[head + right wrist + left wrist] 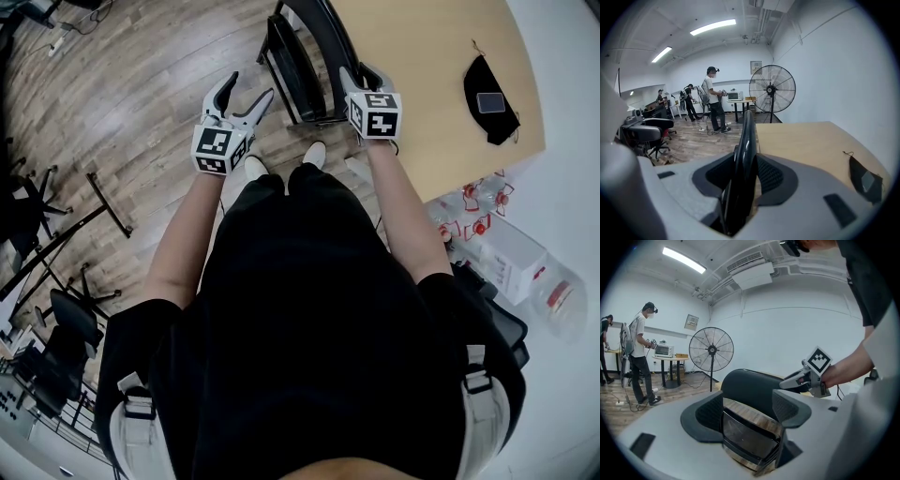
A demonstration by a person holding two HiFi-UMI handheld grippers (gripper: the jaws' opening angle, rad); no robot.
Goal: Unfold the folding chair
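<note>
- Right tongs [361, 75]: closed on the thin top edge of the chair [319, 47], which stands folded and upright on the floor [141, 84], just beside the tabletop [431, 56] edge.
- Left tongs [249, 89]: jaws apart, nothing held, near the seat.
- Risk: this narrow hold on a smooth edge may slip as the seat swings, so the chair tips or its feet skid.
- Risk: opening toward the tabletop would knock its edge; the shoes [314, 153] stand near the chair's feet.
- Room: open floor to the left; stand legs [108, 202] well apart.
</note>
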